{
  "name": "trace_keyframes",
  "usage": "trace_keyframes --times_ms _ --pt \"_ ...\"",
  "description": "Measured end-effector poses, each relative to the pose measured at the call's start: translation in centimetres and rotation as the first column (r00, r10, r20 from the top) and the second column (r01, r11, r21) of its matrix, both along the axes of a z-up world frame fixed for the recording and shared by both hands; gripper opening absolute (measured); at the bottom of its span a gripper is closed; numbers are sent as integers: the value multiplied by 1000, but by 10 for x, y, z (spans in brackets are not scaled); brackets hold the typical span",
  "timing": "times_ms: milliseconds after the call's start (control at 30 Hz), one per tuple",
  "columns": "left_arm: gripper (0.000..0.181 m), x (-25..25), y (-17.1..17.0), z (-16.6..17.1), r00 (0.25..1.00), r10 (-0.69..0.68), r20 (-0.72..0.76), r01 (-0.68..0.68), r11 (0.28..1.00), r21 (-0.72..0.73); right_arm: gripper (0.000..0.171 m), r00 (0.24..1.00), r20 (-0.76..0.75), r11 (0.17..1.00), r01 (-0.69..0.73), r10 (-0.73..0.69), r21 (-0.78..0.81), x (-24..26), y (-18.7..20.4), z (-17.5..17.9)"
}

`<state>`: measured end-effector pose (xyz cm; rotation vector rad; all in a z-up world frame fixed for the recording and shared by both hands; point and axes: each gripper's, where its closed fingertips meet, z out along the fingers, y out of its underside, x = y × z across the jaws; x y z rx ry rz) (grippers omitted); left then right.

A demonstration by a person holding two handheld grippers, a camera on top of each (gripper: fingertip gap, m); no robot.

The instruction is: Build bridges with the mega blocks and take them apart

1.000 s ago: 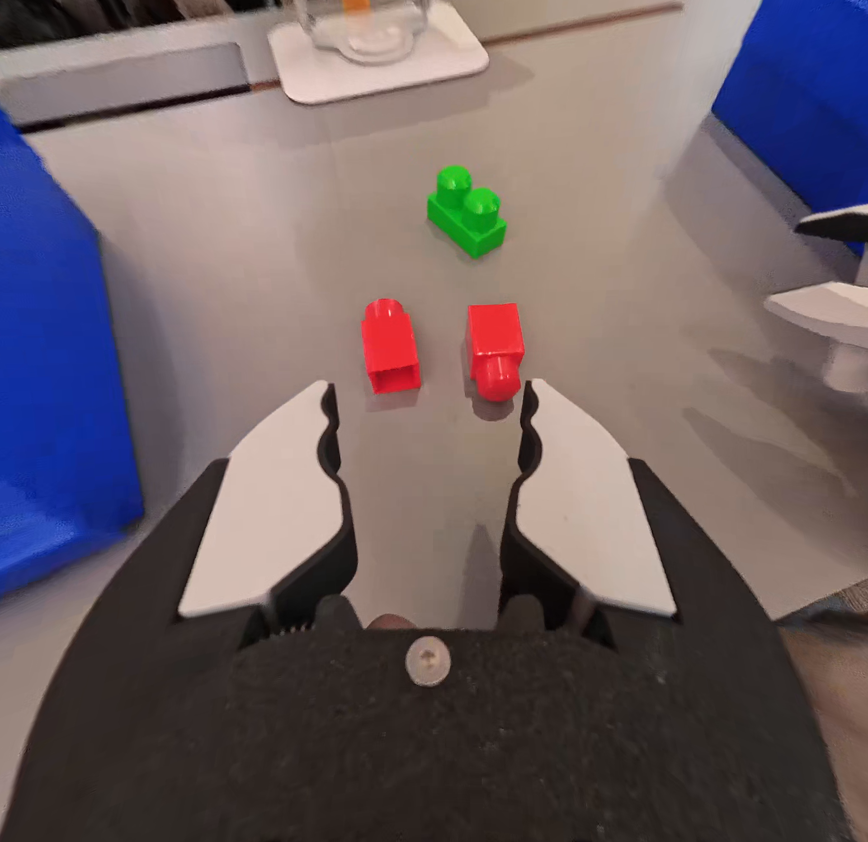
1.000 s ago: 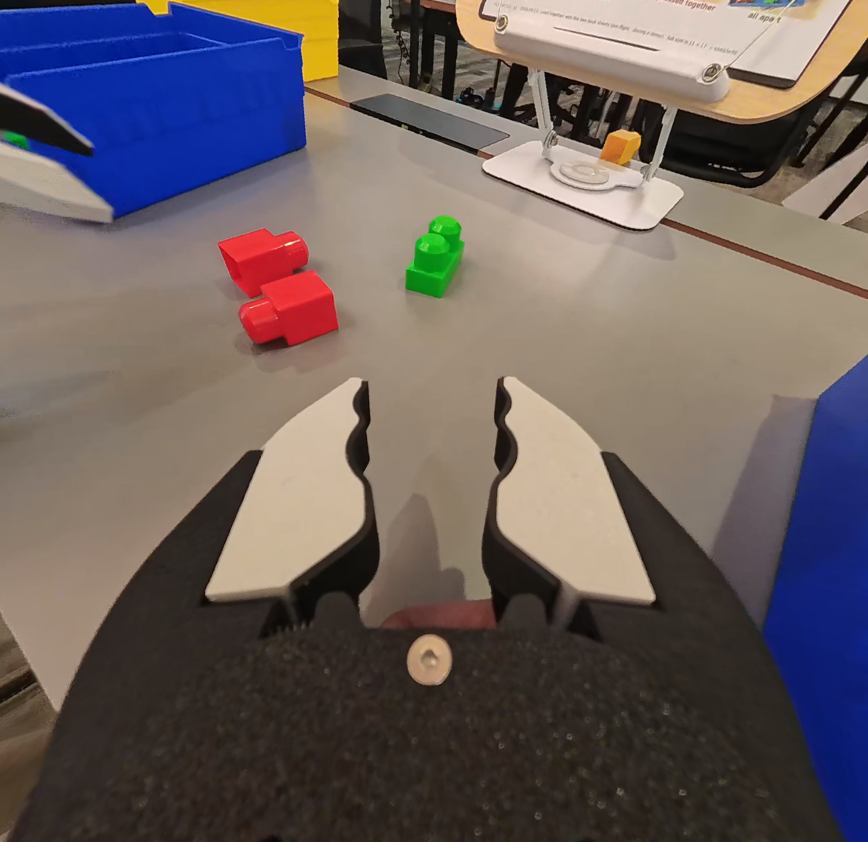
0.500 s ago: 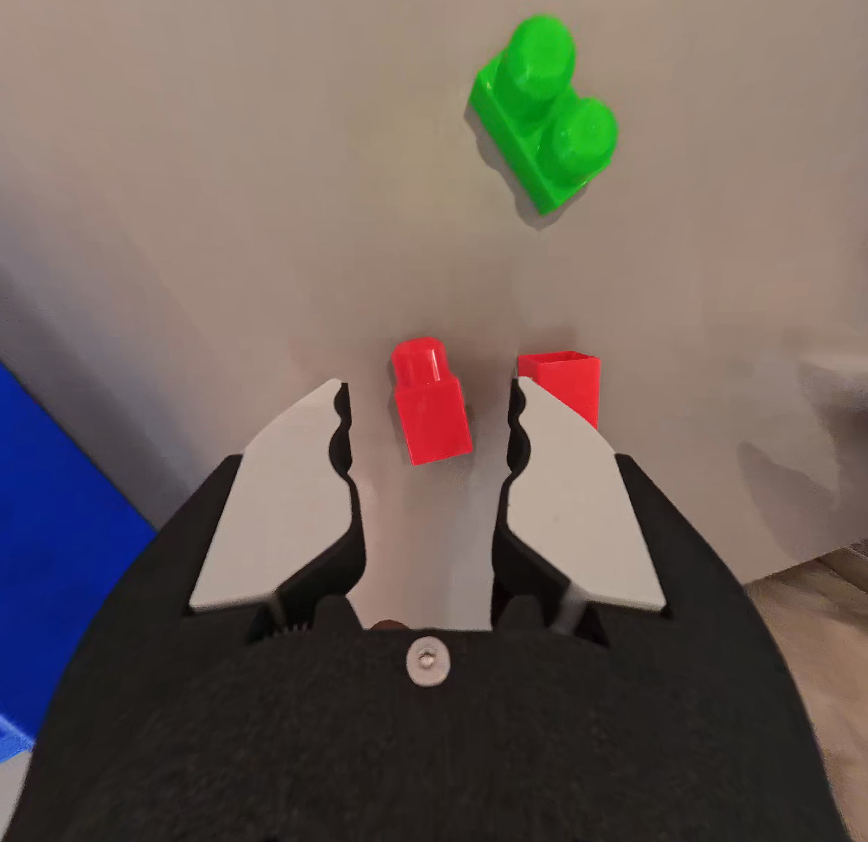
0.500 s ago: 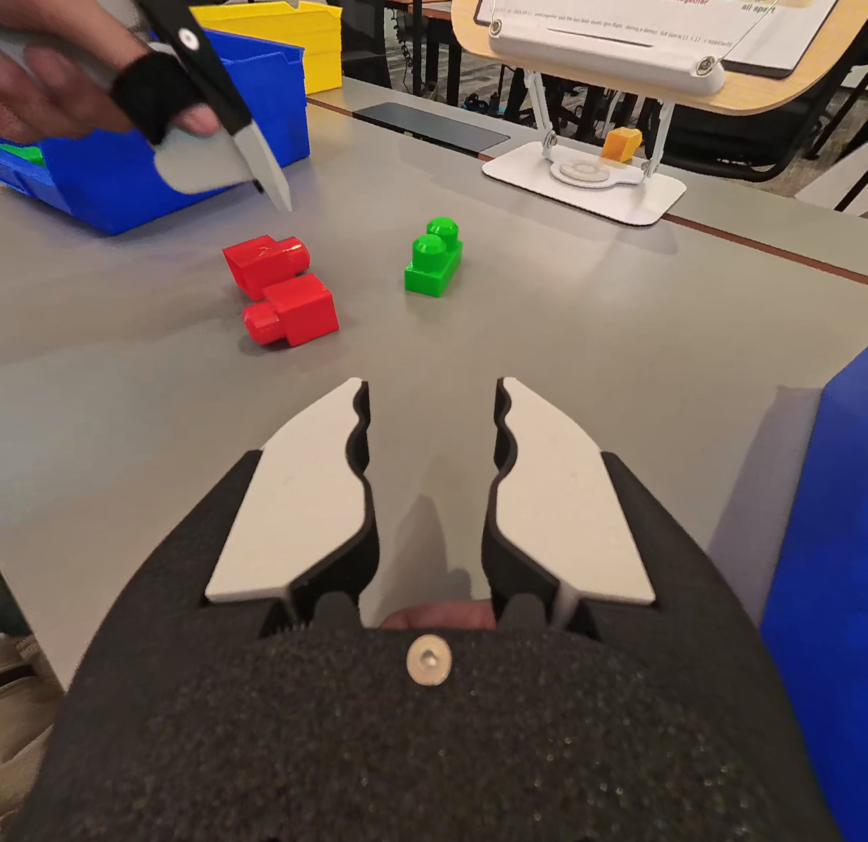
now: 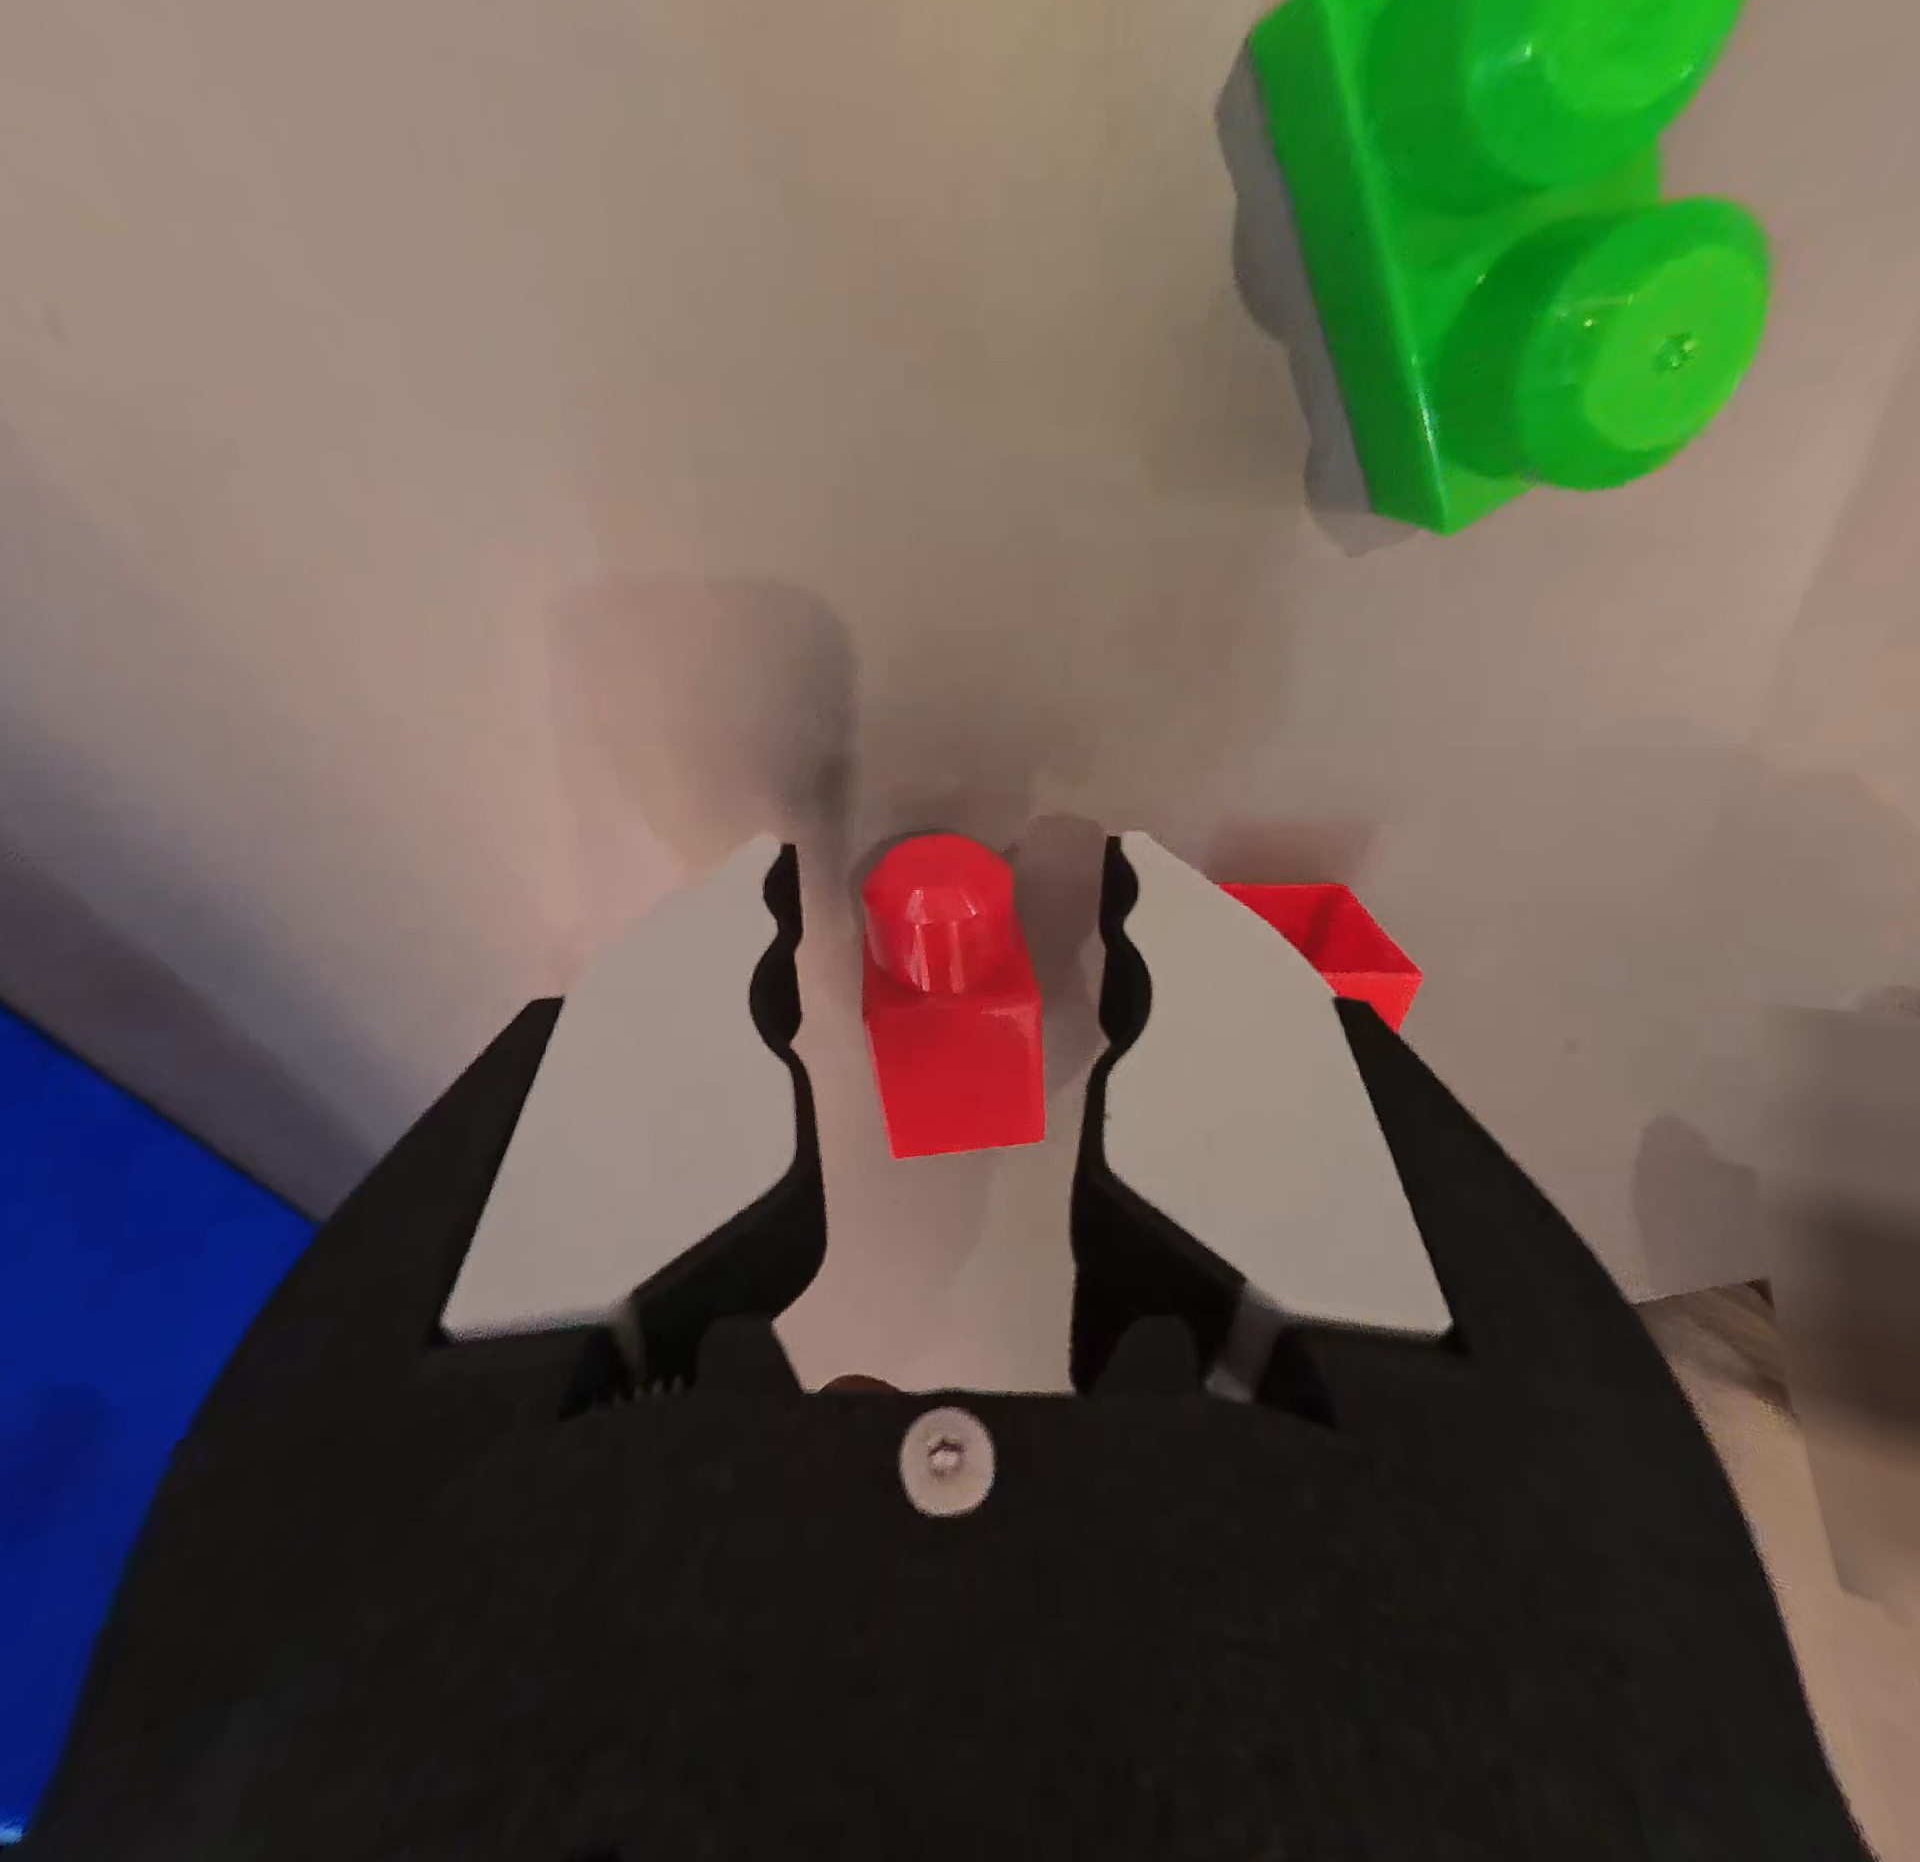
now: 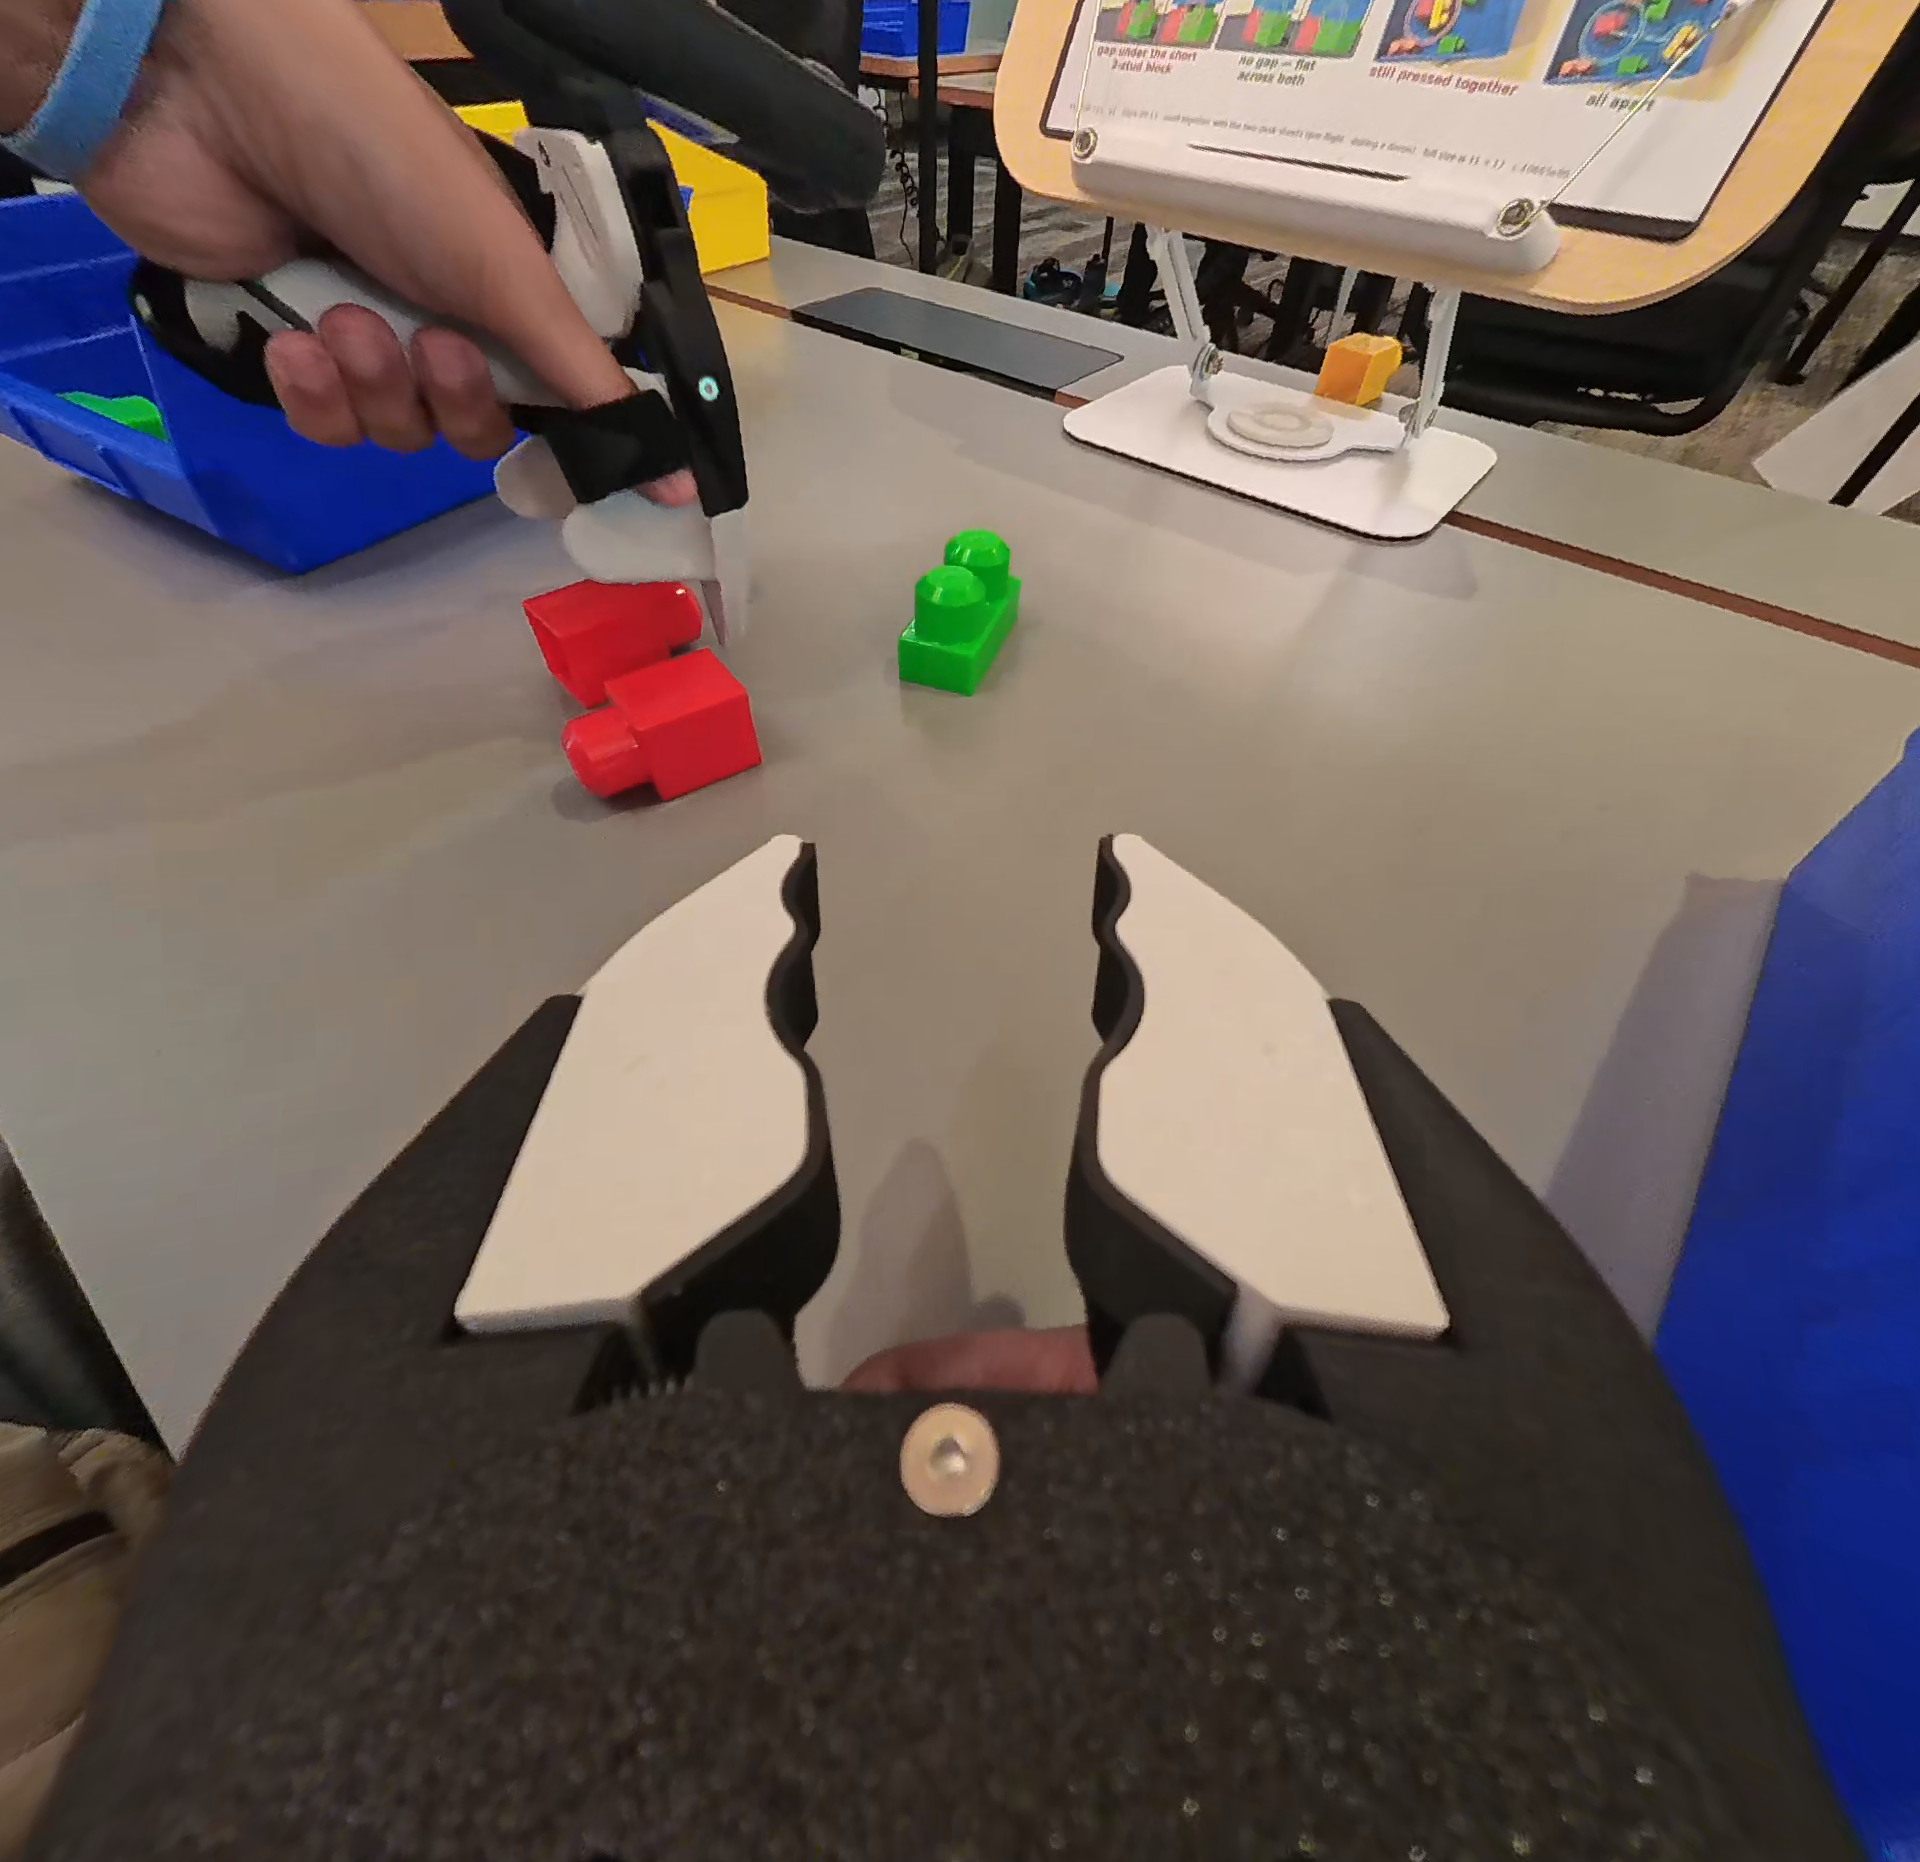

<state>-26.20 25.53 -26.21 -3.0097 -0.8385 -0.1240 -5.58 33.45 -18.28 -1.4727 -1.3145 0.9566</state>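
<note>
Fingers of my left gripper (image 5: 951,908) stood apart astride the far red single-stud block (image 5: 951,1023), lying on its side on the grey table (image 5: 416,358) just beside its red twin (image 5: 1340,945). Squeezing squarely on the flat body (not the stud) seemed wisest. My right gripper (image 6: 956,908) hung open, empty, well short of the green two-stud block (image 6: 958,617).

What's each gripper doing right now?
Left gripper: open, straddling a red block on its side, not gripping.
Right gripper: open, empty, above the table.
</note>
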Motion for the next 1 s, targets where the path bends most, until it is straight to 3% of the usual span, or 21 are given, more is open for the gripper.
trace_keyframes --times_ms 233,333,767,1000 --pt "44 3 -5 -5 1000 19 13 -19 1000 -9 51 1000 8 1000 -4 4 -2 -1 -1 -2" --pt "29 1 -4 -9 1000 20 -2 -20 1000 1 51 1000 12 1000 -7 7 4 -2 -2 -3" --pt "29 -7 -8 -8 999 -20 -33 21 999 41 51 1000 20 1000 -12 12 3 -4 -4 -5" --pt "29 -12 10 19 992 -80 -96 102 961 259 51 1000 18 1000 -11 11 7 -4 -4 -4"
